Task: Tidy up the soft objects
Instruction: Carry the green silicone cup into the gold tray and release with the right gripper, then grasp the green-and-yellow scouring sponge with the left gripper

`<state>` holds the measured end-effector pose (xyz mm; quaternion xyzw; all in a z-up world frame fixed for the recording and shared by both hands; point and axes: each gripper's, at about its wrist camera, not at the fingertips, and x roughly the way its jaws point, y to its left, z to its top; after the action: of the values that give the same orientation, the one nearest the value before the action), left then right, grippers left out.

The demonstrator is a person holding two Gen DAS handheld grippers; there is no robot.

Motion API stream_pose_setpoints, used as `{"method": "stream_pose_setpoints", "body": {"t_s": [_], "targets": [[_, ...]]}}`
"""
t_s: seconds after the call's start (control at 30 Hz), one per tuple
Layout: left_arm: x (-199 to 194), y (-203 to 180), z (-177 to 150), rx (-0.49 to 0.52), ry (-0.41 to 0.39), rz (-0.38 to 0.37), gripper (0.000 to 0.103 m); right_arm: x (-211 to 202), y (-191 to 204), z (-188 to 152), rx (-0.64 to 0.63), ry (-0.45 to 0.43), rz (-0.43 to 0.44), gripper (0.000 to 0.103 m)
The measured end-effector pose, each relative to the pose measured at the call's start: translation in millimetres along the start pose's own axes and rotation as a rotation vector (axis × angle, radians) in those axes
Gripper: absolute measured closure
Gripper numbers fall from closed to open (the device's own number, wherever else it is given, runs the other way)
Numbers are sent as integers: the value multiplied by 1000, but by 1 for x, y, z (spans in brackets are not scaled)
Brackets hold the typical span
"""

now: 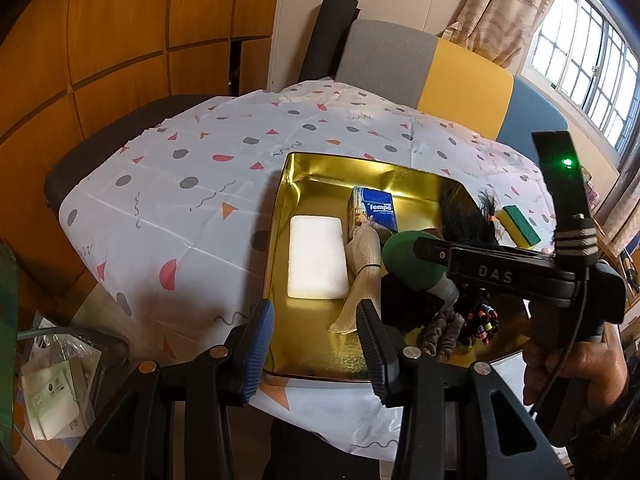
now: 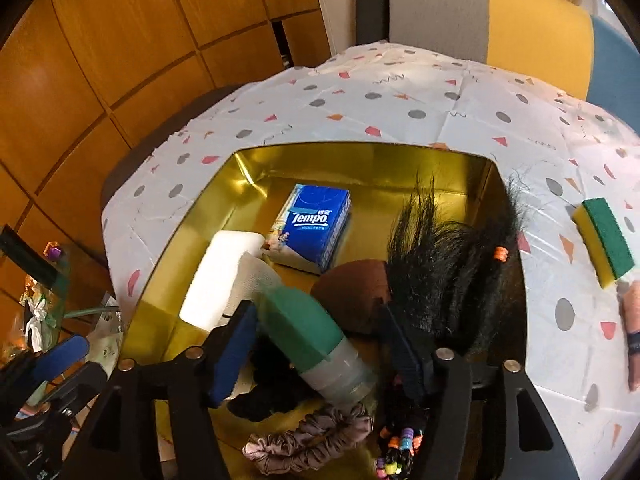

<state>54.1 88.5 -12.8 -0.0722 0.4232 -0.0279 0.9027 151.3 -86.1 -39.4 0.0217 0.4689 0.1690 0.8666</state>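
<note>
the gold tin (image 2: 256,168) stands on the patterned tablecloth (image 2: 440,92) and already holds most of the soft things: a white foam block (image 1: 316,258), a blue tissue pack (image 2: 316,228), a beige sock (image 1: 362,256), a black hair piece (image 2: 448,264), a mauve scrunchie (image 2: 308,440) and a string of coloured beads (image 2: 400,448); the right gripper (image 2: 320,340) hangs low over the tin with its jaws spread, and between them lies a green sponge applicator with a clear handle (image 2: 312,332); the pads do not seem to press on it (so i judge it is released, resting on the pile); the left gripper (image 1: 316,344) hovers at the near rim of the tin, half open, with nothing between its fingers.

what could go wrong: the applicator lies slanted on dark cloth and hair, so it may roll or slide when the right gripper lifts away; a finger could also catch the hair piece or the beads and drag them out of the tin; the yellow and green sponge (image 2: 604,240) is on the cloth, outside the tin, to its right; to reach it the right gripper must cross the tin wall, and a low path may knock the rim and shift the tin.
</note>
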Motion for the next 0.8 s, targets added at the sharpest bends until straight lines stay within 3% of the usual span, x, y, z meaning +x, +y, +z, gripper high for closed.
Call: {"method": "stream_pose_setpoints", "body": {"t_s": [0.4, 0.8], "targets": [[-9, -16, 1, 47, -20, -6, 60, -57, -17, -17, 3, -146, -1, 30], [-10, -43, 1, 111, -18, -39, 60, -94, -86, -38, 109, -197, -83, 30]]}}
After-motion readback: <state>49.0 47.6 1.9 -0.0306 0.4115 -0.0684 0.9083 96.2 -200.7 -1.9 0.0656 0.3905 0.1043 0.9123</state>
